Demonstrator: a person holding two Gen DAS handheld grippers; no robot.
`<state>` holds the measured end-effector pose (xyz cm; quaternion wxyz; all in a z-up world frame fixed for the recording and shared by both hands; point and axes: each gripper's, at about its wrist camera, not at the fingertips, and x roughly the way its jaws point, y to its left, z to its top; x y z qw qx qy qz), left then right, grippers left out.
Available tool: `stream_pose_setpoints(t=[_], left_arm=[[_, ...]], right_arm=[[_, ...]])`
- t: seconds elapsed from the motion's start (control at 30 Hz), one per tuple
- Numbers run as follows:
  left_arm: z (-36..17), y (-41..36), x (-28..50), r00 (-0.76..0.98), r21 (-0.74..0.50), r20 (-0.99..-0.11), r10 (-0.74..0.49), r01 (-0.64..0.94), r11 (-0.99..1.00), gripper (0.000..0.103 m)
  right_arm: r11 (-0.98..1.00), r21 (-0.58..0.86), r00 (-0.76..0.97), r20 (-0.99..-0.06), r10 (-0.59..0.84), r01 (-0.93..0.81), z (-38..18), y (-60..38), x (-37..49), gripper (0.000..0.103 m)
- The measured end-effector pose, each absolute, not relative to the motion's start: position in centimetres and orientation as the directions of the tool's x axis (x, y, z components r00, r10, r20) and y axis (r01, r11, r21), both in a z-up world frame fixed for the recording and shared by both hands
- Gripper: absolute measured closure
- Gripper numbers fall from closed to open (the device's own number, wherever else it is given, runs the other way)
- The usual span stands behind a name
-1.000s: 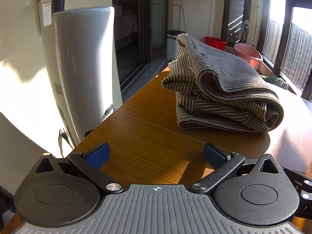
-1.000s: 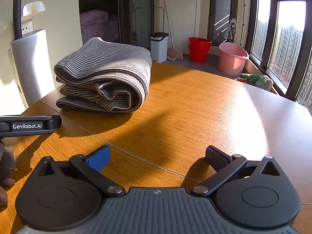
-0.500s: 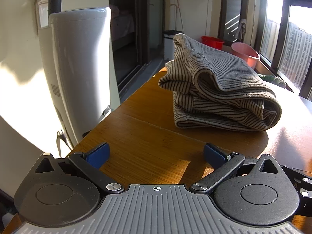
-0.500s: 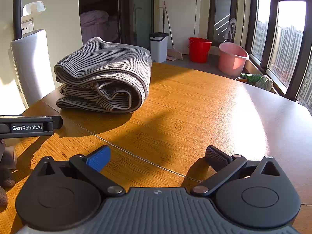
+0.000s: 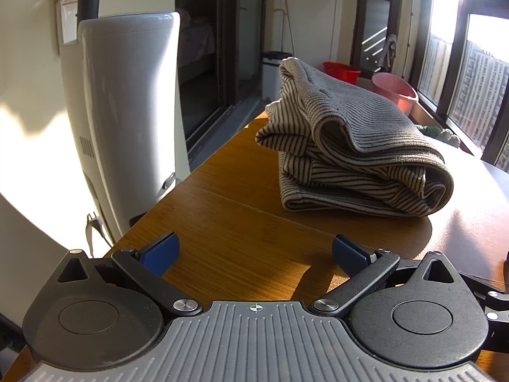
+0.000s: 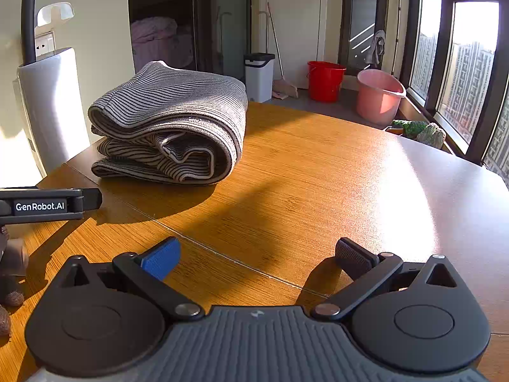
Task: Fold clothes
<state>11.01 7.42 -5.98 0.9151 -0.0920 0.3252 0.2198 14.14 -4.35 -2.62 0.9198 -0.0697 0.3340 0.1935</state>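
A striped grey and cream garment (image 5: 350, 149) lies folded in a thick bundle on the wooden table (image 5: 229, 222). The right wrist view shows the same garment (image 6: 171, 127) at the table's far left. My left gripper (image 5: 254, 253) hovers low over the near table edge, open, nothing between its blue pads, well short of the bundle. My right gripper (image 6: 257, 256) is open too, empty, over the bare wood (image 6: 318, 191) to the right of the bundle. The left gripper's body (image 6: 47, 205) shows at the left edge of the right wrist view.
A tall white appliance (image 5: 127, 127) stands just off the table's left edge. Beyond the table are a white bin (image 6: 259, 76), a red bucket (image 6: 324, 79) and a pink bucket (image 6: 378, 95). Windows run along the right side.
The left gripper has turned slightly left, so the bundle sits a little further right in its view. The right gripper has not moved. Both stay open.
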Motion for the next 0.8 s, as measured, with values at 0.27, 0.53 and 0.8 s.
stream_pose_setpoints(t=[0.27, 0.53, 0.8], left_arm=[[-6.04, 7.18, 11.14, 0.695, -0.015, -0.637, 0.332, -0.442, 0.897, 0.0], [-6.02, 7.03, 10.99, 0.692, -0.007, -0.642, 0.329, -0.435, 0.9, 0.0], [-5.85, 6.76, 10.69, 0.693, -0.002, -0.655, 0.301, -0.4, 0.917, 0.0]], right_arm=[[0.915, 0.001, 0.702, -0.641, 0.309, -0.402, -2.63, -4.32, 14.14, 0.0], [0.916, 0.001, 0.702, -0.641, 0.309, -0.402, -2.63, -4.32, 14.14, 0.0], [0.916, 0.001, 0.702, -0.641, 0.309, -0.402, -2.64, -4.34, 14.12, 0.0]])
